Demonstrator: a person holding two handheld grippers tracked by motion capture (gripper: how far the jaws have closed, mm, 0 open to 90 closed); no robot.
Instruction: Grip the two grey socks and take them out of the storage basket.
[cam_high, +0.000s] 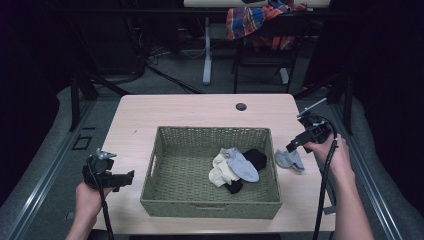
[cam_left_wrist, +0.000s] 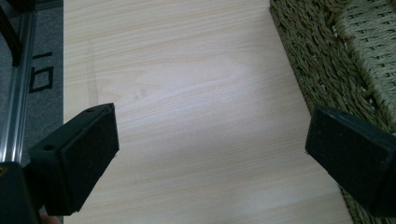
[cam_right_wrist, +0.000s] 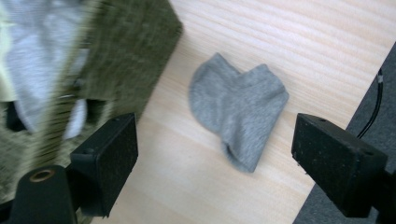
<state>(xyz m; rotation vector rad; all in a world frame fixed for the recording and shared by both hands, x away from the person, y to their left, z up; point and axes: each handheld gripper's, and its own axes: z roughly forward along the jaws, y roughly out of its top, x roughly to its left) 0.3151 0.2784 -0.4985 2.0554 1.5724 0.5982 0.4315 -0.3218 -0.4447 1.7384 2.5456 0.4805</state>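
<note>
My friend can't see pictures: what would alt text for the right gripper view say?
A grey sock lies crumpled on the light wooden table, beyond the open right gripper. The green woven basket stands beside it.

High view looks forward-down over the table (cam_high: 200, 107); both gripper views sit close above it, sharing the basket (cam_high: 210, 202).

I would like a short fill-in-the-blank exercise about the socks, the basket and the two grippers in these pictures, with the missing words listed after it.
1. The grey sock lies on the table, ______ the woven basket.
2. The right gripper hovers above this sock with its jaws ______.
3. The left gripper has ______ between its open jaws.
4. The pile of socks lies ______ the basket.

Missing words: outside; open; nothing; inside
</note>
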